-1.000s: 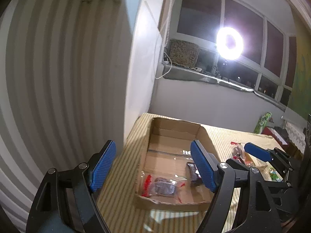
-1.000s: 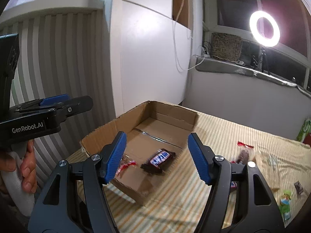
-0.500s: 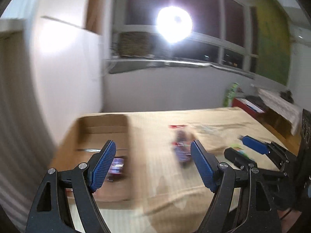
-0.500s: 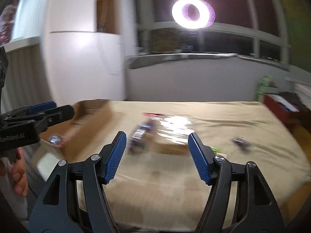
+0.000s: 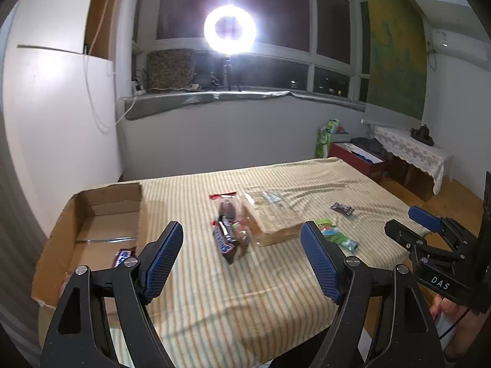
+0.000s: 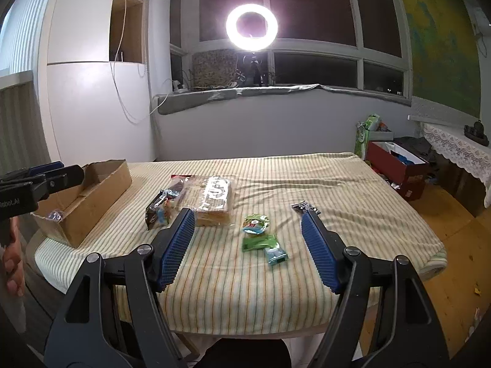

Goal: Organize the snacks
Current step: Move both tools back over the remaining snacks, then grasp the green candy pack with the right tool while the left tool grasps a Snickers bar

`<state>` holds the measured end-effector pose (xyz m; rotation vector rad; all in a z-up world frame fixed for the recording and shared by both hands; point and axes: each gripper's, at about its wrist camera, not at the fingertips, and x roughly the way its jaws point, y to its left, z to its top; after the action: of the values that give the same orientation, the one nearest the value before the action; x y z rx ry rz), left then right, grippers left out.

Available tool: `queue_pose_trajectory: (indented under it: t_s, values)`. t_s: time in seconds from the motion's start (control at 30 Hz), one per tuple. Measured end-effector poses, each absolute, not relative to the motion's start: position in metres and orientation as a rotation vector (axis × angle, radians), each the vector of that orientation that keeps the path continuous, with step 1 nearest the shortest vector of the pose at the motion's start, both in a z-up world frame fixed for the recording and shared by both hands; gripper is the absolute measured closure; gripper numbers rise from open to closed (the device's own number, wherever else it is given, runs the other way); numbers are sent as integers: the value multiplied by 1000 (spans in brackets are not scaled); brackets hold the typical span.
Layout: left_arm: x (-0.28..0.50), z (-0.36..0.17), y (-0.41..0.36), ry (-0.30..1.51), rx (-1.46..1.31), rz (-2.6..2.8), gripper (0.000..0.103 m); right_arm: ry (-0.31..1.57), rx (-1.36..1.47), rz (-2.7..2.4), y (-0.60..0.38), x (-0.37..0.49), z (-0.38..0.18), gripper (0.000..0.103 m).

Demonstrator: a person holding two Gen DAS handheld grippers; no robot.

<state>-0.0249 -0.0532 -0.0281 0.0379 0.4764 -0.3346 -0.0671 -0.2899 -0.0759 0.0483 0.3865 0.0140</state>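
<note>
An open cardboard box (image 5: 92, 214) (image 6: 101, 190) sits at the table's left end with a Snickers bar (image 5: 121, 257) inside. On the striped cloth lie a dark Snickers bar (image 5: 225, 242) (image 6: 156, 211), a clear cracker pack (image 5: 270, 217) (image 6: 214, 199), green wrappers (image 5: 334, 236) (image 6: 260, 239) and a small dark packet (image 5: 342, 208) (image 6: 303, 207). My left gripper (image 5: 242, 263) is open and empty, above the near table edge facing the Snickers pile. My right gripper (image 6: 248, 251) is open and empty above the green wrappers.
The table (image 6: 353, 190) has a striped cloth. A ring light (image 6: 251, 27) shines on the windowsill behind. A red box (image 6: 399, 165) and a lace-covered stand (image 6: 454, 153) are on the floor to the right. A white cabinet (image 6: 92, 107) stands left.
Both grippers have swung right, away from the cardboard box, and pulled back. They now face the loose snacks in the middle of the table. Both stayed open and empty.
</note>
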Motion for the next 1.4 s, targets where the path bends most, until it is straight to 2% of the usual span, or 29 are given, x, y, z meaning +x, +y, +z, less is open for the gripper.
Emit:
queue_pose_trajectory:
  t_s: [0.33, 0.57, 0.63, 0.67, 0.83, 0.97, 1.2, 1.3, 1.4]
  values:
    - [-14, -51, -66, 531, 30, -338, 24, 454, 8, -23, -303, -48, -113, 28]
    - [7, -126, -79, 621, 25, -278, 24, 569, 3, -47, -308, -35, -177, 28]
    - [10, -151, -79, 673, 19, -266, 24, 534, -6, -51, -307, -40, -181, 27]
    - [6, -157, -79, 642, 27, -266, 23, 529, -7, -51, -307, -41, -182, 27]
    - [-5, -160, -81, 585, 57, -263, 20, 538, -13, -49, -309, -34, -183, 22]
    - [11, -155, -82, 631, 48, -252, 15, 559, -12, -31, -314, -22, -179, 16]
    - [55, -149, -90, 733, 62, -209, 15, 578, -26, 8, -317, 8, -176, 16]
    - [68, -147, -94, 772, 66, -206, 15, 576, -29, 31, -318, 20, -175, 22]
    - [78, -145, -96, 801, 81, -216, 15, 567, -44, 65, -316, 28, -174, 43]
